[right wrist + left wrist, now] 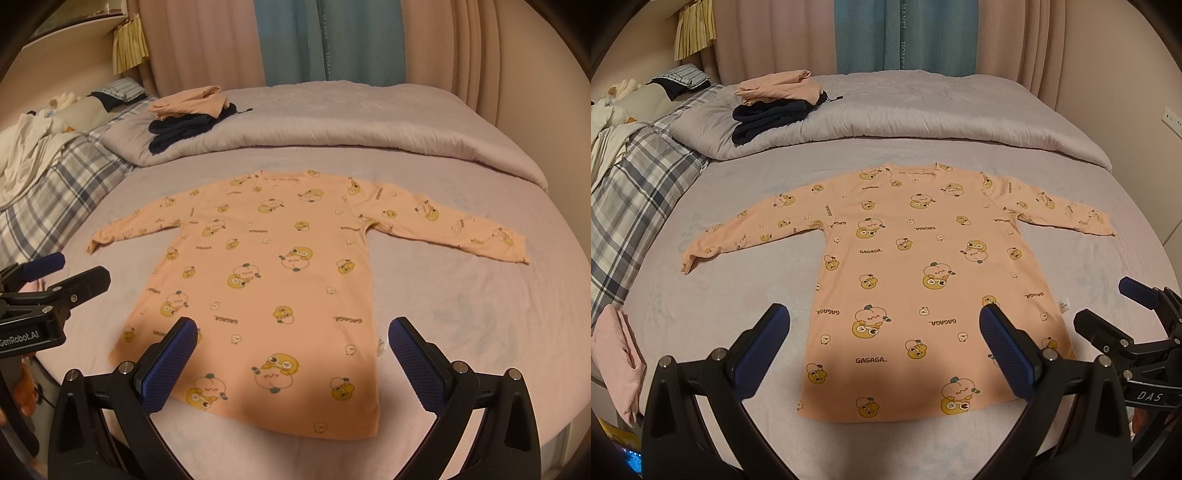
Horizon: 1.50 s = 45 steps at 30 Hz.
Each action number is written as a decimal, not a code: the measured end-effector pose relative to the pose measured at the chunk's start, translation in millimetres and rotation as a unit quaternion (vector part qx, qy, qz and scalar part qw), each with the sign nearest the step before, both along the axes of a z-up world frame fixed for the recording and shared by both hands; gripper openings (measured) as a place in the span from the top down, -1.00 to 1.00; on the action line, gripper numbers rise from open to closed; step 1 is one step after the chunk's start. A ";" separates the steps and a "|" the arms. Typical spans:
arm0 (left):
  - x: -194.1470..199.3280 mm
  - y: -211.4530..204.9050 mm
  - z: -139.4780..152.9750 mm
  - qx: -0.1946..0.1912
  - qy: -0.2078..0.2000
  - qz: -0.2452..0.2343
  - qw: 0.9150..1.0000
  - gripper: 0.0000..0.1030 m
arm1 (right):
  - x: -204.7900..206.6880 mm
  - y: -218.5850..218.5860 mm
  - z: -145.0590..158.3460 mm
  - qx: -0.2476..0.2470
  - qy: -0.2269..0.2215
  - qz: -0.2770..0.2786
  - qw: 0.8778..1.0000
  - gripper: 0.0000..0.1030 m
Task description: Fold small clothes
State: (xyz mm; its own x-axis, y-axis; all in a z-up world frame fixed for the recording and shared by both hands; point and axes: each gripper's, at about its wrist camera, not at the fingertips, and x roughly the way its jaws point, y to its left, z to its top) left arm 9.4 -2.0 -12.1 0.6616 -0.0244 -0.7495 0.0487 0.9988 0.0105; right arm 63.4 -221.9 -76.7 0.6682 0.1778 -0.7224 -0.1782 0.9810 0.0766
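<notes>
A small peach long-sleeved shirt [908,280] printed with yellow cartoon ducks lies flat on the bed, both sleeves spread out, hem toward me. It also shows in the right wrist view [266,291]. My left gripper [884,321] is open and empty, hovering above the hem. My right gripper [293,332] is open and empty above the shirt's lower right side. The right gripper also shows at the right edge of the left wrist view [1115,306], and the left gripper at the left edge of the right wrist view [74,269].
A rolled grey duvet [923,122] lies across the bed behind the shirt, with folded peach and navy clothes [775,107] stacked on it. A plaid pillow [639,192] and white cloth lie at the left. A pink folded garment [617,354] sits at the near left edge.
</notes>
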 end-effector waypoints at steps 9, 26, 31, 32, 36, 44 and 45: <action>0.8 -1.7 0.4 0.002 -0.001 0.001 1.000 -0.99 | -0.3 -1.0 1.0 0.001 0.001 0.000 1.000 -0.99; 8.6 5.6 -12.4 -0.026 0.016 0.005 1.000 -0.99 | 3.8 -11.1 -11.2 0.063 0.013 0.011 0.998 -0.99; 27.9 22.1 -41.5 -0.051 0.052 0.046 0.996 -0.99 | 13.8 -47.4 -44.4 0.143 0.044 -0.030 0.988 -0.99; 31.4 24.8 -47.6 -0.050 0.059 0.052 0.996 -0.99 | 15.5 -57.2 -52.2 0.146 0.047 -0.048 0.987 -0.99; 44.2 33.0 -69.1 -0.068 0.084 0.062 0.992 -0.99 | 22.4 -92.5 -72.0 0.122 0.049 -0.120 0.984 -0.99; 71.8 28.8 -79.7 -0.159 0.070 0.024 0.985 -0.99 | 47.6 -180.0 -94.0 0.169 0.043 -0.225 0.959 -0.99; 80.0 26.5 -79.2 -0.166 0.067 0.019 0.984 -0.99 | 51.0 -191.9 -95.9 0.182 0.041 -0.238 0.953 -0.99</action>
